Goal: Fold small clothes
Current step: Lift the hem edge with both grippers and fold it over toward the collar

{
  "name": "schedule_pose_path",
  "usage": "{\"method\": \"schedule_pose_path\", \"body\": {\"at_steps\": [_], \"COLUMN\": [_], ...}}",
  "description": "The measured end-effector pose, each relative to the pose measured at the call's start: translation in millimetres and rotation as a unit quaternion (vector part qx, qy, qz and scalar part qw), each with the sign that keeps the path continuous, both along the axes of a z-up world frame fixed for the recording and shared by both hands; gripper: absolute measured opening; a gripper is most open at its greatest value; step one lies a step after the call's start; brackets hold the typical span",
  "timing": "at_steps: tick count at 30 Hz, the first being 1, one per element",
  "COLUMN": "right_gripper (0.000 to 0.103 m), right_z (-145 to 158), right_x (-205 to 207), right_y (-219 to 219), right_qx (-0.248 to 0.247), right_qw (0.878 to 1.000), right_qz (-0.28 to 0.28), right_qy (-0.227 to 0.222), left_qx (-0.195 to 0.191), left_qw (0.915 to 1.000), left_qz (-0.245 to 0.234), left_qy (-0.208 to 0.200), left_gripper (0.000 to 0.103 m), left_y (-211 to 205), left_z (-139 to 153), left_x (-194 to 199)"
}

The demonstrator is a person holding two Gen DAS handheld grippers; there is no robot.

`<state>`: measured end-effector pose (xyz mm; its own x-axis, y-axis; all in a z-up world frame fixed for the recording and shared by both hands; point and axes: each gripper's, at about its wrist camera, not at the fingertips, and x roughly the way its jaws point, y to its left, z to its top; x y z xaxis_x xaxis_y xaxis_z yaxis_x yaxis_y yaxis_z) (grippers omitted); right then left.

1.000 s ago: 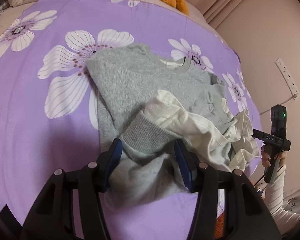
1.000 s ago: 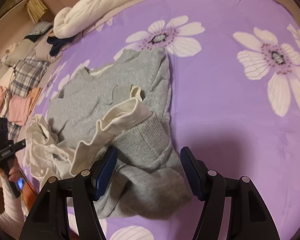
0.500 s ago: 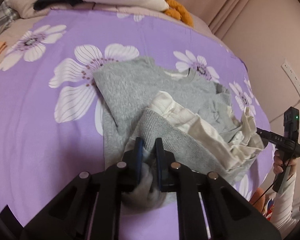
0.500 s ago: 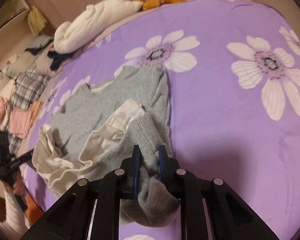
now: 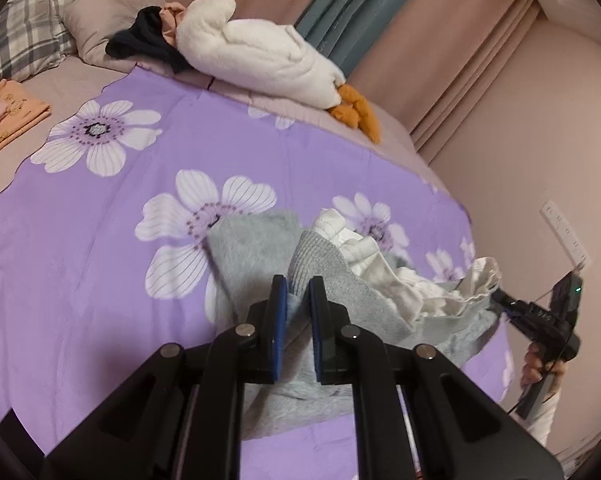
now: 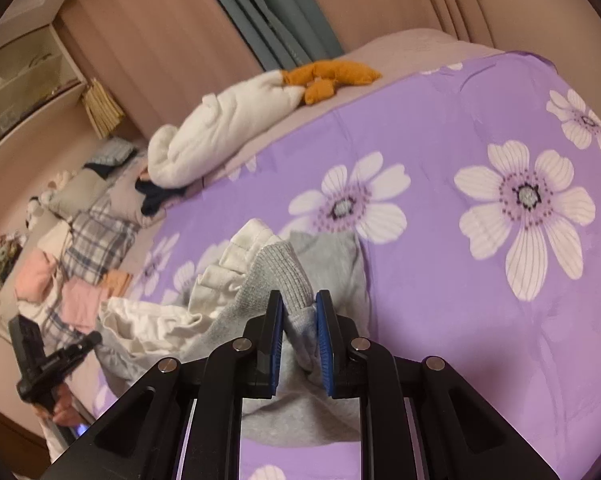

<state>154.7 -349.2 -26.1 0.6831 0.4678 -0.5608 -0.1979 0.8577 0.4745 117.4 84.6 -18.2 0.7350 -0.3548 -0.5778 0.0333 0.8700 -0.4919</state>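
Note:
A small grey sweater [image 5: 252, 248] with cream ruffled trim [image 5: 364, 256] hangs lifted above the purple flowered bedspread [image 5: 80, 248]. The left wrist view shows blue-padded jaws [image 5: 298, 292] shut on the sweater's ribbed grey cuff [image 5: 312, 256]. The right wrist view shows jaws [image 6: 298, 308] likewise shut on a ribbed cuff [image 6: 280, 276], grey cloth [image 6: 336, 256] and cream trim [image 6: 236, 264] draped behind. A second hand-held gripper [image 5: 548, 320] shows at the far right of the left view and another [image 6: 48, 364] at the far left of the right view; their fingertips touch the cream trim.
A white plush goose [image 5: 260, 52] with orange feet lies at the head of the bed by pillows [image 5: 24, 32]. Folded pink and orange clothes [image 5: 4, 116] sit at the left. A wall with a power strip [image 5: 564, 236] stands close on the right.
Both grippers went from open around the ribbed cuff to shut on it, then lifted the sweater off the bedspread; the views tilted up toward the head of the bed.

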Motion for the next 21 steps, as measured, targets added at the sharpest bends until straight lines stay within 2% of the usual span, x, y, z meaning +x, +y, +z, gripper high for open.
{"method": "schedule_pose_path", "body": {"at_steps": [4, 8, 10, 14, 21], "right_gripper": [0.018, 0.017, 0.017, 0.017, 0.017], "right_z": [13.0, 24.7, 29.0, 24.6, -7.6], "right_x": [5.5, 22.5, 35.3, 68.5, 126.5], "right_y": [0.9, -0.4, 2.6, 12.9, 34.4], "right_qx": [0.003, 0.019, 0.020, 0.002, -0.043], "right_qw": [1.000, 0.999, 0.999, 0.999, 0.997], "right_qz": [-0.006, -0.015, -0.017, -0.030, -0.043], "right_qy": [-0.019, -0.030, -0.031, -0.016, 0.037], "left_qx": [0.007, -0.009, -0.004, 0.011, 0.050], "left_qw": [0.9995, 0.9988, 0.9984, 0.9988, 0.9965], "left_qz": [0.013, 0.026, 0.036, 0.045, 0.059], "left_qy": [-0.029, -0.040, -0.043, -0.018, 0.032], "left_gripper": [0.010, 0.010, 0.010, 0.010, 0.010], "left_y": [4.4, 15.8, 18.8, 20.5, 17.8], "left_z": [16.1, 26.3, 28.3, 18.5, -16.6], "left_x": [4.4, 24.2, 36.6, 72.3, 122.0]}}
